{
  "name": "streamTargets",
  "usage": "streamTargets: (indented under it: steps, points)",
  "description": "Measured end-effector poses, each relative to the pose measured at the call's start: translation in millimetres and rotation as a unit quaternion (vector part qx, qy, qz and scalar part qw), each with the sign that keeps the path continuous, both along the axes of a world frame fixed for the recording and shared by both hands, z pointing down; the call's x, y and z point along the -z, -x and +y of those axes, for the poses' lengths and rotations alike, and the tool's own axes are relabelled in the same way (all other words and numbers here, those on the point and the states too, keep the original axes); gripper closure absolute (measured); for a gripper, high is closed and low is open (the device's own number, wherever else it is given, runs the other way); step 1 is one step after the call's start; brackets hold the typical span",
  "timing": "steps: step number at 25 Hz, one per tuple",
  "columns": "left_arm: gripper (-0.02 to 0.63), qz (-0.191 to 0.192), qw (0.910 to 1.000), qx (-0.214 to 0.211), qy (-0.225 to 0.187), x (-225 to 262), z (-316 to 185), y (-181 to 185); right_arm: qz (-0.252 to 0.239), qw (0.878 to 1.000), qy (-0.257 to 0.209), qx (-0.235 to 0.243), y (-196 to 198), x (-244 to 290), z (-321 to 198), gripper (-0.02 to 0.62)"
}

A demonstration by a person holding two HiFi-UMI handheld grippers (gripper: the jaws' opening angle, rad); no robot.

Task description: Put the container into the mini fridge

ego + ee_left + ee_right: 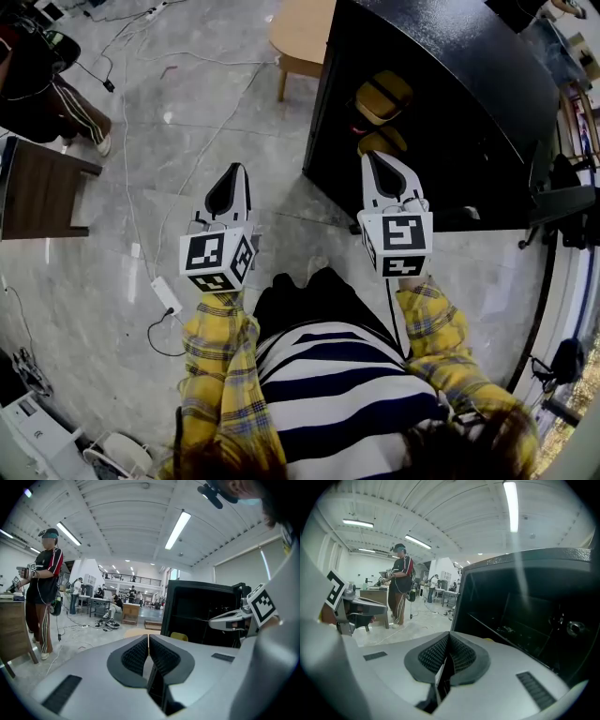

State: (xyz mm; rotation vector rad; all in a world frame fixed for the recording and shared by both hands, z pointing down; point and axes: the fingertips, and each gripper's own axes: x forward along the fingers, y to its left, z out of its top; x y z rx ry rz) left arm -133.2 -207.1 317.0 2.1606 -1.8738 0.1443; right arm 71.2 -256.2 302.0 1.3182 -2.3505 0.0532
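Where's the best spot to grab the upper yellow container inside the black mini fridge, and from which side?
Probably its near edge, reached through the open front of the mini fridge. The upper yellow container sits inside, the top and walls closing its other sides, so only the front is free. The right gripper is nearest; its shut jaws must open first.

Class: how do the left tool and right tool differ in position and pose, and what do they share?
The left tool hangs over bare floor, beside the mini fridge; the right tool reaches the fridge's front. The left tool's cube is turned, showing two marker faces; the right tool's cube shows mainly one. Both are shut and empty.
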Motion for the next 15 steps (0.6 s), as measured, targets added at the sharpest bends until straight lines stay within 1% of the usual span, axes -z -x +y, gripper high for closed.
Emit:
streamTargets:
  steps: [5, 9, 15]
  points:
    - [0.588, -0.012, 0.9999, -0.001, -0.004, 2.6, 1.5, 0.8, -0.002, 1.0, -0.007, 0.011, 7.5, 3.1, -3.5, 0.569]
    - [0.588, -0.01, 0.9999, 0.01, -0.006, 4.8, 3.8, 5.0, -0.005, 1.0, -0.007, 0.024, 16.7, 6.6, -2.1, 0.569]
    - [0.588, -0.014, 0.9998, 0.014, -0.009, 3.4, 8.0, 6.0, -0.003, 1.0, -0.006, 0.03, 20.2, -1.8, -4.9, 0.569]
